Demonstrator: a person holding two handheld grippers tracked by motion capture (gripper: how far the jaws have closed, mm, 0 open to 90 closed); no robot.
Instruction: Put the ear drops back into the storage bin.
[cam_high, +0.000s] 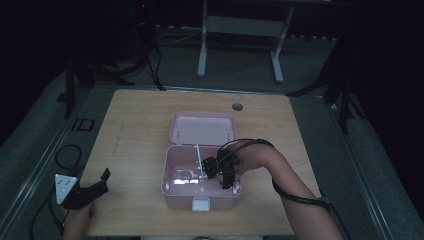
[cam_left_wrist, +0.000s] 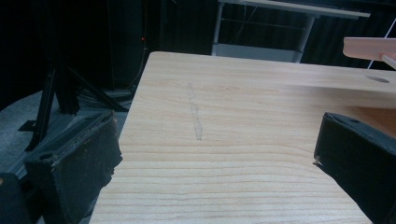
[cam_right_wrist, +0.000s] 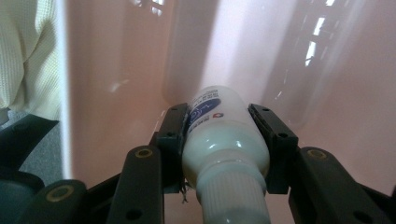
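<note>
- Our right gripper (cam_right_wrist: 219, 140) has its pads clamped on both sides of a white bottle (cam_right_wrist: 224, 140), cap end toward the camera, base pointing at the pink wall.
- The bottle is held inside the pink box (cam_high: 172, 187), at its right near corner, not yet set down as far as we can tell; release is what's left.
- Box lid (cam_high: 202, 127) lies open on the far side.
- Right wrist is bent over the box's right rim, forearm coming in from the near right.
- Our left gripper (cam_high: 92, 190) is spread wide with nothing in it, parked at the table's (cam_high: 140, 110) near left edge, well apart from the box.
</note>
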